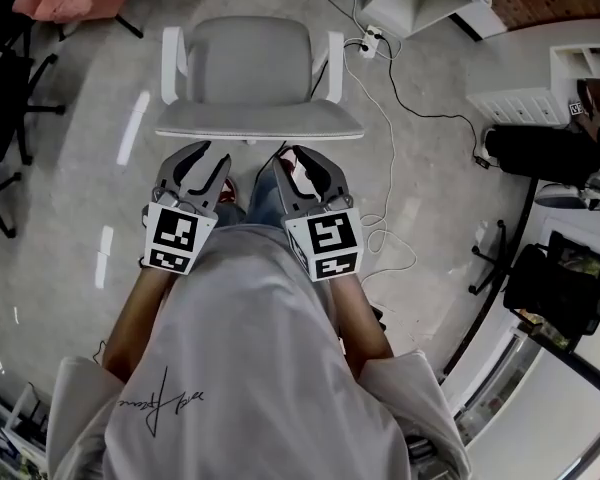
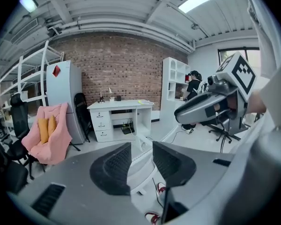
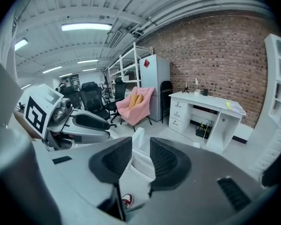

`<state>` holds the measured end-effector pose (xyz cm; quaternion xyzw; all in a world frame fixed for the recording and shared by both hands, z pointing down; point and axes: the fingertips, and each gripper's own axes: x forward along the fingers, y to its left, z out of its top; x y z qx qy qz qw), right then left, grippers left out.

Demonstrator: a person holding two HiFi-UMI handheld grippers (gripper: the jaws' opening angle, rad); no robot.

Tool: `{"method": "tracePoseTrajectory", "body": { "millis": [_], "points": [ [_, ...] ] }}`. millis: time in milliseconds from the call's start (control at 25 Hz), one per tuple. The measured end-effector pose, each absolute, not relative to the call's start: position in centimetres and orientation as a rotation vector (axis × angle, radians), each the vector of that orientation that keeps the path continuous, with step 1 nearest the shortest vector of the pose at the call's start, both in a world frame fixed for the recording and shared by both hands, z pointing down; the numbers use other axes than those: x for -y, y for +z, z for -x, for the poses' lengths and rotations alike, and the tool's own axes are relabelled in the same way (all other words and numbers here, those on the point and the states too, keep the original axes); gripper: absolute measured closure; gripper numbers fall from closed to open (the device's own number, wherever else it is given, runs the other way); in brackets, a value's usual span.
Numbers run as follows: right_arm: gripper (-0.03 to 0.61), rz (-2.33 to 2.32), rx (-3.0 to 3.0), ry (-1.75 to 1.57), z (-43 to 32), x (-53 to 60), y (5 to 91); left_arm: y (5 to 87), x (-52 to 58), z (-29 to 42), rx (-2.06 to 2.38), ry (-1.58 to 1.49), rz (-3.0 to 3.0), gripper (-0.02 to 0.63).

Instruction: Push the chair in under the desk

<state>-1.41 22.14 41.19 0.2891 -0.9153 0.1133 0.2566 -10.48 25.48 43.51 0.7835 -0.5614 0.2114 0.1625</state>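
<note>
1. The chair [image 1: 252,68] stands on the open floor [image 1: 75,178] with its back turned to the person. It is well apart from the desk [image 2: 120,112], which is set against the brick wall [image 2: 122,64].
2. The left tool [image 1: 208,160] and the right tool [image 1: 292,160] are held side by side just behind the top edge of the chair's back. Both are spread and nothing is pinched. The chair's back is seen through each gap, but no pad is pressed on it.
3. The step in hand is judged to be the approach to the chair's back. The push itself is not yet begun.
4. Next, both tools need to be brought onto the back's edge and closed or braced there. An even, straight push towards the desk's opening is then called for, so that the chair is not swung aside.
</note>
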Motion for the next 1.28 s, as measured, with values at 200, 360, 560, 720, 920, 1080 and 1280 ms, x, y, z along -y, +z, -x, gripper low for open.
{"method": "tracePoseTrajectory", "body": {
  "millis": [200,360,560,720,920,1080,1280],
  "points": [
    [0.414,-0.654,2.450,0.263,1.7,-21.7,42.8,45.2,-25.0,10.8,1.603,0.818,-2.215,0.446],
    [0.396,-0.586,2.389,0.169,1.3,-20.8,44.6,46.9,-24.3,11.3,1.585,0.967,-2.185,0.412],
    [0.393,-0.539,2.270,0.066,0.1,-19.8,46.5,48.1,-23.7,12.4,1.581,1.089,-2.161,0.408],
    [0.391,-0.472,2.214,0.019,-0.2,-19.4,48.2,49.3,-23.3,12.6,1.534,1.171,-2.163,0.410],
    [0.391,-0.428,2.157,-0.007,-0.5,-18.9,49.8,50.3,-23.1,13.0,1.511,1.151,-2.124,0.410],
    [0.391,-0.403,2.117,-0.046,-0.5,-18.7,51.3,50.5,-22.8,13.6,1.515,1.096,-2.089,0.410],
    [0.397,-0.394,2.104,-0.066,-0.7,-18.2,51.8,50.8,-22.4,13.7,1.504,1.114,-2.084,0.414]
  ]
}}
